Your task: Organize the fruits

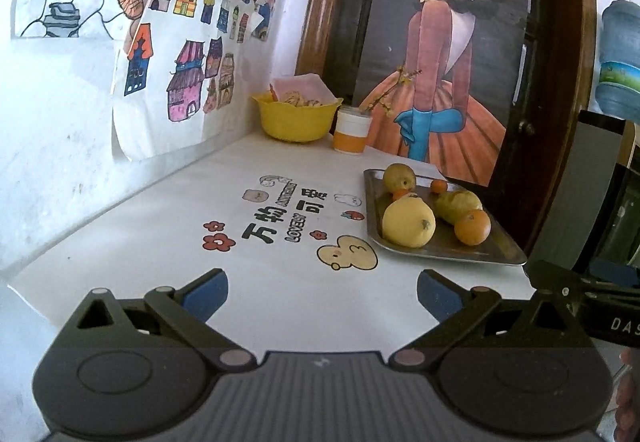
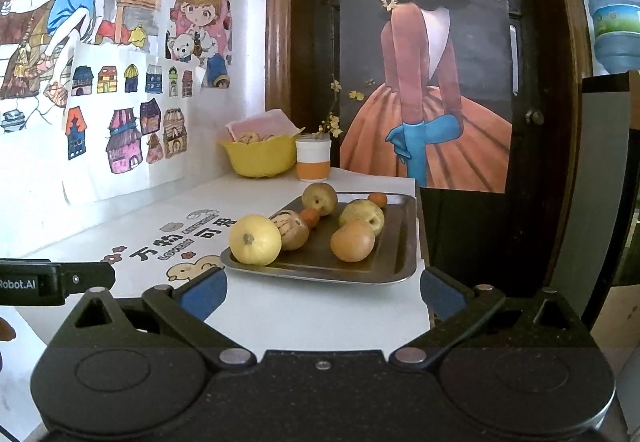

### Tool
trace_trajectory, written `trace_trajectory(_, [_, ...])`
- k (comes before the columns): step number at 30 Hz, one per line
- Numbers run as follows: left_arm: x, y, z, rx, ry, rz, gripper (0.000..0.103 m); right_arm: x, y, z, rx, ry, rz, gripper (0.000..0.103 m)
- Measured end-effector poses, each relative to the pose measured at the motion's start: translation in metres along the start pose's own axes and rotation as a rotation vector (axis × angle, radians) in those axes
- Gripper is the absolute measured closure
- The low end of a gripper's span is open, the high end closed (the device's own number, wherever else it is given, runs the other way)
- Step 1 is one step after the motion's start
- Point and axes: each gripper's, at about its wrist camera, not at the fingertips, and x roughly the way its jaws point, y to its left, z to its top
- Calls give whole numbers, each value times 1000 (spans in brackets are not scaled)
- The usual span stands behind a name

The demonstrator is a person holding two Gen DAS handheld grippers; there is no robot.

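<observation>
A steel tray (image 1: 500,256) (image 2: 404,242) lies at the right edge of the white table and holds several fruits. Nearest is a big yellow fruit (image 1: 408,223) (image 2: 255,240). Behind it lie an orange (image 1: 473,227) (image 2: 352,240), a greenish-yellow pear (image 1: 457,204) (image 2: 362,215), another pear (image 1: 399,177) (image 2: 319,198), a brownish fruit (image 2: 294,229) and small tangerines (image 1: 439,186) (image 2: 377,199). My left gripper (image 1: 322,296) is open over bare table, left of the tray. My right gripper (image 2: 323,294) is open just in front of the tray's near rim, holding nothing.
A yellow bowl (image 1: 295,118) (image 2: 260,158) with snacks and a white-and-orange cup (image 1: 351,132) (image 2: 313,157) stand at the back by the wall. Drawings cover the left wall. The table edge (image 2: 422,242) drops off right of the tray. A water jug (image 1: 620,58) stands far right.
</observation>
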Motion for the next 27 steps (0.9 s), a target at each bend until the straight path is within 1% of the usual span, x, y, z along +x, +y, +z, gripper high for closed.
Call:
trace_trajectory(6, [0,1,-2,-10,14,11,0,-1,2,-1,-6,5,6,1])
trace_trajectory(27, [-2,0,-3,-7,9,22,0,-3,3,-2,-8,4,7,1])
